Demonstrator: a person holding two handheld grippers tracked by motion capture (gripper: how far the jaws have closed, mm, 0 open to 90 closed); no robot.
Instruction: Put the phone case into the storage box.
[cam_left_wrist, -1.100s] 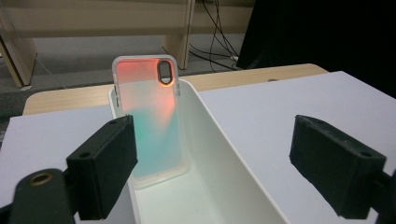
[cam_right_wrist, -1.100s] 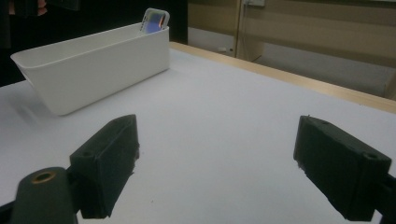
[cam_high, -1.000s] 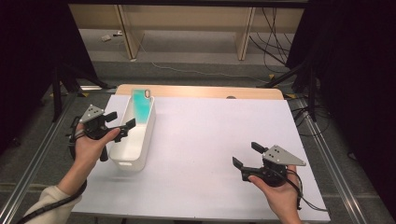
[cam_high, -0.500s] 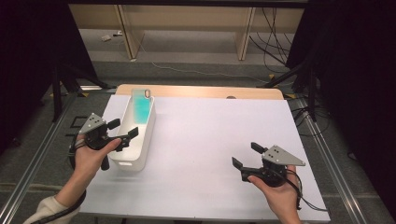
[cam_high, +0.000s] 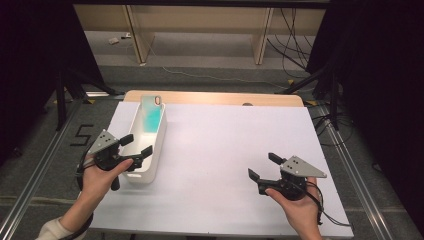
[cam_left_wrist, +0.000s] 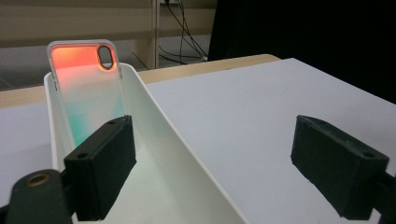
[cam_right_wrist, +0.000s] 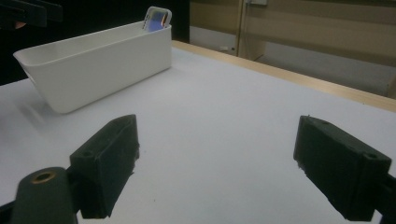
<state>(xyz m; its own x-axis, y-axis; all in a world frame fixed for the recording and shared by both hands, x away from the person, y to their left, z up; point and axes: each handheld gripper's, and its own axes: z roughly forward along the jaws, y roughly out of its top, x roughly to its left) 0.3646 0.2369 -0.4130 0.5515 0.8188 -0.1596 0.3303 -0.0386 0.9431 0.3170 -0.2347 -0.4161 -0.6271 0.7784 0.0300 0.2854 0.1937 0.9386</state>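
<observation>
bin (cam_high: 150, 150) left, tabletop (cam_high: 240, 140) elsewhere open

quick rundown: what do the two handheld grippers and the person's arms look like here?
Both the left gripper and the right gripper are black, two-jawed, with blocky rectangular pads bearing small round holes. Each carries a grey three-cornered plate dotted with small marks. A black cable trails from each. A brass-coloured ring shows low in each gripper view. A light sleeve covers the left arm.

White surface (cam_high: 235, 150) with a light wooden strip (cam_high: 215, 98) along its far edge, standing on a grey floor (cam_high: 200, 77). Beyond it, pale wooden shelving legs (cam_high: 263, 35) and trailing black cables (cam_high: 287, 30). Dark curtains (cam_high: 380, 75) flank both sides. Metal rails (cam_high: 30, 180) run along the floor beside the surface.
</observation>
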